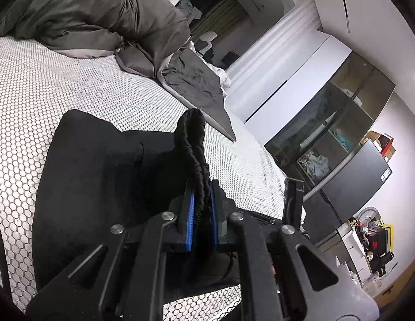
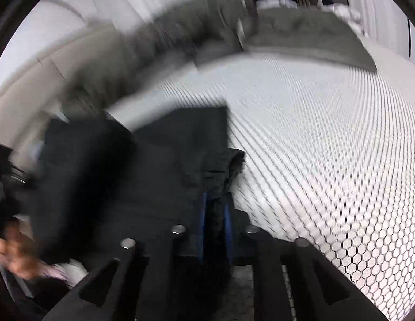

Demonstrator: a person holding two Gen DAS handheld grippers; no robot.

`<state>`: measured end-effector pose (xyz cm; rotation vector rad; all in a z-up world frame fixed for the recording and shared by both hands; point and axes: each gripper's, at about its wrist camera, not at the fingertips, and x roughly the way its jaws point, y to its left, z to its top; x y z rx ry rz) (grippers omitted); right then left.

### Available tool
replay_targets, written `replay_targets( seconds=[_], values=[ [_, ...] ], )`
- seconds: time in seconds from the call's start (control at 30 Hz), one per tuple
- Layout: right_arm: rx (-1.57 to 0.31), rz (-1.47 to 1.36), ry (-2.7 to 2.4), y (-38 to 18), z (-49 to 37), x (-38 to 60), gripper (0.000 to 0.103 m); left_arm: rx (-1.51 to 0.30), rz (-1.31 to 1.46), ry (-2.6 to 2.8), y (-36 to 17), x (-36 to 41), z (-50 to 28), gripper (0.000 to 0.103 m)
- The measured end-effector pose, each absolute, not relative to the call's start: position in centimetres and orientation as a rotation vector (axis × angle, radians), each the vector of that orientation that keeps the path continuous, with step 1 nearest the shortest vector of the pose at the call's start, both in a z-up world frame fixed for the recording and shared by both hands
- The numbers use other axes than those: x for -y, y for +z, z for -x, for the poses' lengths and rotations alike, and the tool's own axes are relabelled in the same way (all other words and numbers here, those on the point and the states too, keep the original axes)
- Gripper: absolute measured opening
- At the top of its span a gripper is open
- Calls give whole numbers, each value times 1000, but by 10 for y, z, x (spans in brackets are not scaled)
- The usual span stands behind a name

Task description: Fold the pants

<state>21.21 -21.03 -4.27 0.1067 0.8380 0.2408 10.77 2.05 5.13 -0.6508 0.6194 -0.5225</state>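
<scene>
Black pants [image 1: 95, 165] lie on a bed cover with a white honeycomb pattern [image 1: 73, 80]. My left gripper [image 1: 202, 187] is shut on the gathered elastic waistband [image 1: 192, 139], which stands up in a ridge between the blue pads. The right wrist view is blurred. There the pants [image 2: 167, 160] spread as a dark folded slab to the left, and my right gripper [image 2: 215, 200] is shut on a bunched edge of the fabric [image 2: 223, 165] that pokes up past the fingertips. A blurred hand [image 2: 14, 251] shows at the lower left.
A crumpled dark grey duvet [image 1: 100, 13] and a grey sheet [image 1: 199, 88] fill the far end of the bed. Beyond the bed's right edge stand a glass-fronted shelf unit [image 1: 327, 133], a dark flat panel [image 1: 354, 179] and a cluttered surface [image 1: 368, 235].
</scene>
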Motion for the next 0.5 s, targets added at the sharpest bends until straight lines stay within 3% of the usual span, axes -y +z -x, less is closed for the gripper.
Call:
replay_targets(
  seconds=[0.03, 0.07, 0.3, 0.4, 0.47, 0.5],
  values=[
    [-814, -106, 216, -39, -209, 212, 39, -626, 652, -521, 50, -19, -109, 7],
    [-765, -104, 191, -29, -202, 214, 44, -633, 654, -519, 49, -16, -110, 7],
    [-644, -77, 336, 7, -166, 209, 54, -671, 672, -597, 52, 38, -147, 8],
    [-685, -123, 307, -2, -178, 215, 54, -774, 577, -676, 49, 88, -156, 21],
    [-699, -170, 258, -9, -176, 231, 54, -777, 512, -687, 51, 105, -153, 44],
    [-697, -191, 257, -11, -178, 235, 54, -768, 503, -679, 52, 107, -151, 48]
  ],
)
